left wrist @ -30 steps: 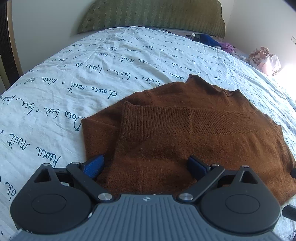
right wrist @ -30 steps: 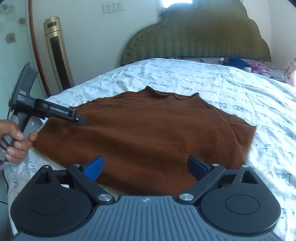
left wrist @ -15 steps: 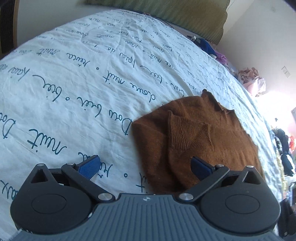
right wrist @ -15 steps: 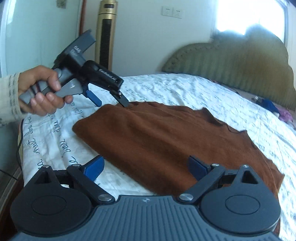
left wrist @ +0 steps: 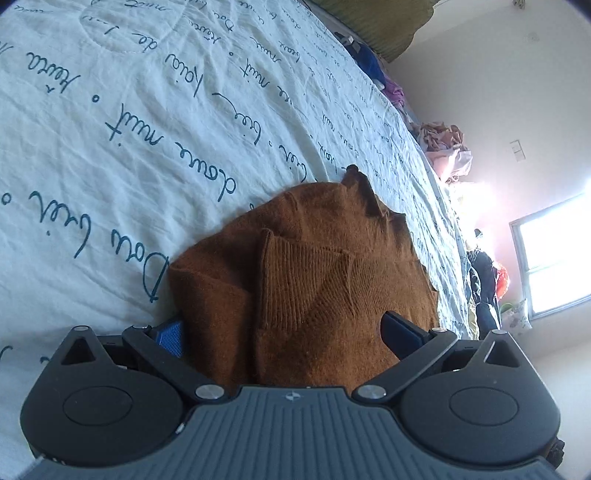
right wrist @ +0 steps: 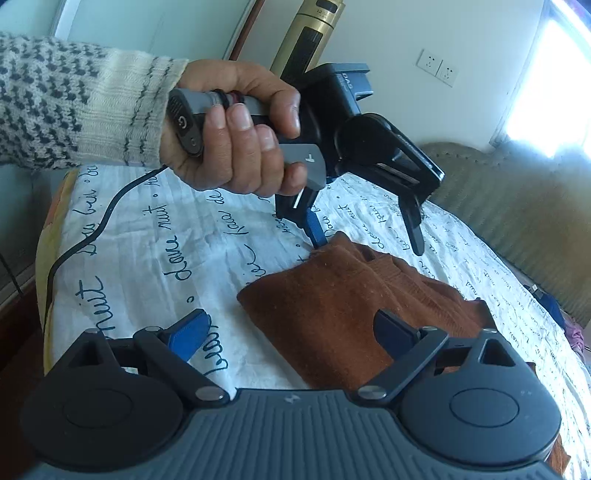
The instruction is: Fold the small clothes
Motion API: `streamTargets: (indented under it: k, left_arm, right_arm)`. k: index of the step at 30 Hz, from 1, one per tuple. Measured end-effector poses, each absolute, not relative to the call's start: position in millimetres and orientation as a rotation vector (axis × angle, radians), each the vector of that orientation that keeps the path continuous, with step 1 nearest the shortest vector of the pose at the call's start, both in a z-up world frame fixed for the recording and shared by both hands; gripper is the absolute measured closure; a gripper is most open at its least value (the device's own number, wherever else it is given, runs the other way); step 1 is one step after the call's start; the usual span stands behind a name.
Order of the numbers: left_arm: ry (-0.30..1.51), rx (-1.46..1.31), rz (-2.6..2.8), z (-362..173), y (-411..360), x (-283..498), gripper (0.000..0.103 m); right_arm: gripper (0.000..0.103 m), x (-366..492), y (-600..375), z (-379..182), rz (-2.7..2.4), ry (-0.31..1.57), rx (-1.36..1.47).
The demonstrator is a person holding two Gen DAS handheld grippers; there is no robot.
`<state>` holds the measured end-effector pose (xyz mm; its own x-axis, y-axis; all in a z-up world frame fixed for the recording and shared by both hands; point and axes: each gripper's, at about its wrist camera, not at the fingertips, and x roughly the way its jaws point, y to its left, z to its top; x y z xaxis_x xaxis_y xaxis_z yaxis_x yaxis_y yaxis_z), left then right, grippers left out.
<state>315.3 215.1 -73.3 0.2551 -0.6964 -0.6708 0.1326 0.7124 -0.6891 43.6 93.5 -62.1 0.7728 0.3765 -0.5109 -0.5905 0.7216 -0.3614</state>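
The left gripper (left wrist: 282, 330) stood wide open over a folded brown sweater (left wrist: 314, 288), its blue-padded fingers (left wrist: 170, 336) spread to either side of the garment's near end; one pad sat at the sweater's left edge against the bedsheet (left wrist: 147, 110), though whether it touched the knit could not be told. From the right wrist view, the same left gripper (right wrist: 369, 236) hung beyond the sweater's far corner, held in the person's left hand (right wrist: 236, 147), one blue fingertip down at the cloth's edge and the other raised clear above it. The right gripper (right wrist: 290, 332) was also open and held nothing, its left finger over bare sheet and its right finger over the sweater (right wrist: 351, 306), which lay just ahead of both tools on the printed sheet. A ribbed cuff (left wrist: 303, 280) lay folded across the sweater's top. Farther ahead of the left gripper, a heap of pink clothes (left wrist: 447, 147) sat at the bed's far side, beside a bright window (left wrist: 554, 266). Behind the left hand stood a gold tower fan (right wrist: 314, 33).
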Motion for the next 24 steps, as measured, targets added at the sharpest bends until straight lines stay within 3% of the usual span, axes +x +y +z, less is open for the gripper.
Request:
streamTargets:
  k: [3, 4, 5, 7, 8, 9, 11, 12, 15, 24]
  left_arm:
    - [1.196, -0.560, -0.602, -72, 205, 326, 0.013]
    - [1.198, -0.545, -0.599, -72, 201, 330, 0.038]
    - [1.214, -0.517, -0.595, -73, 196, 335, 0.069]
    - [1.225, -0.459, -0.564, -77, 186, 340, 0.086]
    - [1.223, -0.447, -0.562, -79, 183, 341, 0.089]
    - [1.221, -0.442, -0.556, -80, 182, 341, 0.089]
    - [1.193, -0.424, -0.551, -79, 183, 339, 0.091]
    - [1.180, -0.419, -0.548, -77, 184, 336, 0.091]
    - [1.149, -0.449, -0.530, -74, 189, 330, 0.092]
    - [1.077, -0.663, -0.506, -52, 188, 326, 0.093]
  right_arm:
    - [0.006, 47, 98, -66, 0.523, 0.425, -0.540]
    - [0.006, 49, 98, -67, 0.524, 0.434, -0.535]
    - [0.007, 52, 98, -69, 0.519, 0.439, -0.530]
    - [0.012, 54, 99, -70, 0.511, 0.438, -0.533]
    - [0.024, 54, 100, -71, 0.504, 0.430, -0.545]
    - [0.049, 54, 102, -71, 0.493, 0.430, -0.553]
    - [0.082, 53, 105, -73, 0.458, 0.425, -0.581]
    - [0.091, 52, 107, -75, 0.439, 0.414, -0.605]
    - [0.097, 49, 104, -73, 0.408, 0.370, -0.623]
    - [0.098, 51, 63, -35, 0.412, 0.328, -0.400]
